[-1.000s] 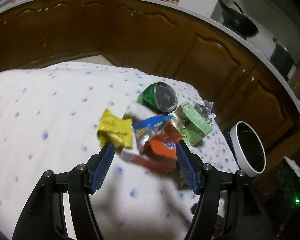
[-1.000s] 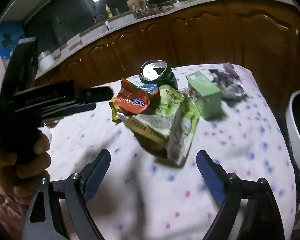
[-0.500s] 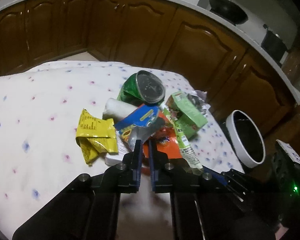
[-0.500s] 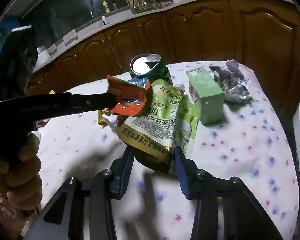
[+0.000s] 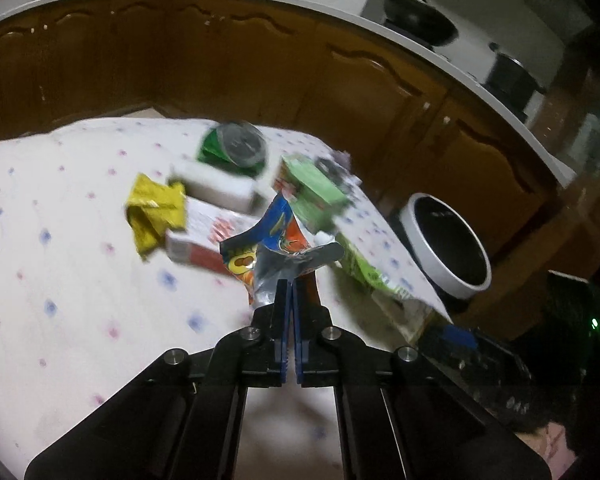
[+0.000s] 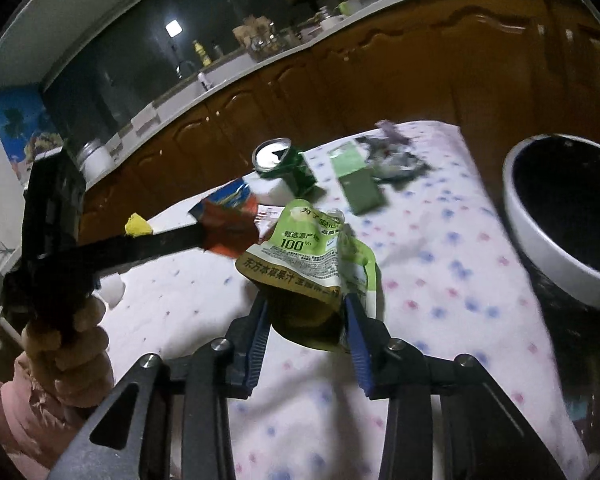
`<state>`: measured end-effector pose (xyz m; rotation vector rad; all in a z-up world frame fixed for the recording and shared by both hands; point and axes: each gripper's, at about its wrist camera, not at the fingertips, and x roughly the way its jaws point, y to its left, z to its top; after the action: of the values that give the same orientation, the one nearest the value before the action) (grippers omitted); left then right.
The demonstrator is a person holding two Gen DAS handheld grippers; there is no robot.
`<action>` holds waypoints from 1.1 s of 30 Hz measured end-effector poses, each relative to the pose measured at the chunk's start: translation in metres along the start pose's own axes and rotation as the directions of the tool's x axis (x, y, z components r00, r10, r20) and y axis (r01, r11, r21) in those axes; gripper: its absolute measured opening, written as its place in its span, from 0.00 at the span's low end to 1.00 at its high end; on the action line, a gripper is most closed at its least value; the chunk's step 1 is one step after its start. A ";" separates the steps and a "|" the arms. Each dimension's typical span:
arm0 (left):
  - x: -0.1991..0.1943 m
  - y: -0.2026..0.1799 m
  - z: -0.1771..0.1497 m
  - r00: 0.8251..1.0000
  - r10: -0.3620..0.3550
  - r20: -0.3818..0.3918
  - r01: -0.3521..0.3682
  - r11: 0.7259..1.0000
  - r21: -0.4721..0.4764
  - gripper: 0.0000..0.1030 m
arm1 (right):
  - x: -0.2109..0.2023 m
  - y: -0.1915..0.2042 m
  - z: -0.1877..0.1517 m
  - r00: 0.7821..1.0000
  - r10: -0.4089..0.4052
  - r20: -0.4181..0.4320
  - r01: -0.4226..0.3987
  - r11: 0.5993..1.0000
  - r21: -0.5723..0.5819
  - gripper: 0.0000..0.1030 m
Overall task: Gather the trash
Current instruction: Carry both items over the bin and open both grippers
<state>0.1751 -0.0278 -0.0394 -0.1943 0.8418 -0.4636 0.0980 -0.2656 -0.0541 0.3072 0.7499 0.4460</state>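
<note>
Left gripper (image 5: pixel 291 286) is pinching the snack wrapper (image 5: pixel 272 248) fully shut; right gripper (image 6: pixel 306 312) is closing on the juice pouch (image 6: pixel 304 256). Both are looking floppy, probably slipping out before the bin (image 6: pixel 540 248).

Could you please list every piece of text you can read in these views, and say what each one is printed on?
"100%": on the green juice pouch.
Chinese print on the same pouch: too blurred to quote reliably.
Logo on the orange and blue snack wrapper: blurred, unreadable.
Red and white box, green carton: print too blurred.
</note>
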 end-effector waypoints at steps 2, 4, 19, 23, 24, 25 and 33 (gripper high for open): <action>0.000 -0.008 -0.008 1.000 -0.013 -0.013 0.013 1.000 0.009 0.01 | -0.011 -0.009 -0.006 1.000 0.011 0.015 -0.012 0.999 0.051 0.36; 0.003 -0.016 -0.015 0.999 -0.027 -0.028 0.027 0.999 0.017 0.01 | -0.022 -0.019 -0.010 0.999 0.002 0.036 -0.005 0.996 0.087 0.36; 0.027 -0.088 -0.012 0.991 -0.120 -0.057 0.125 0.987 0.104 0.01 | -0.086 -0.058 0.002 0.981 -0.117 0.156 0.092 0.983 0.161 0.36; 0.037 -0.113 -0.005 0.988 -0.143 -0.062 0.151 0.978 0.145 0.01 | -0.102 -0.075 0.007 0.971 -0.162 0.176 0.129 0.974 0.187 0.36; 0.040 -0.119 -0.003 0.987 -0.148 -0.064 0.157 0.975 0.155 0.01 | -0.105 -0.079 0.009 0.969 -0.173 0.178 0.138 0.971 0.195 0.36; 0.042 -0.124 -0.001 0.986 -0.154 -0.066 0.162 0.973 0.162 0.01 | -0.107 -0.083 0.011 0.967 -0.180 0.178 0.144 0.969 0.200 0.36; 0.075 -0.165 0.013 0.977 -0.184 -0.107 0.202 0.961 0.189 0.01 | -0.117 -0.112 0.021 0.957 -0.244 0.157 0.206 0.953 0.223 0.36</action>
<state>0.1760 -0.2088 -0.0245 -0.0708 0.8611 -0.7410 0.0684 -0.4218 -0.0187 0.4439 0.6423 0.1201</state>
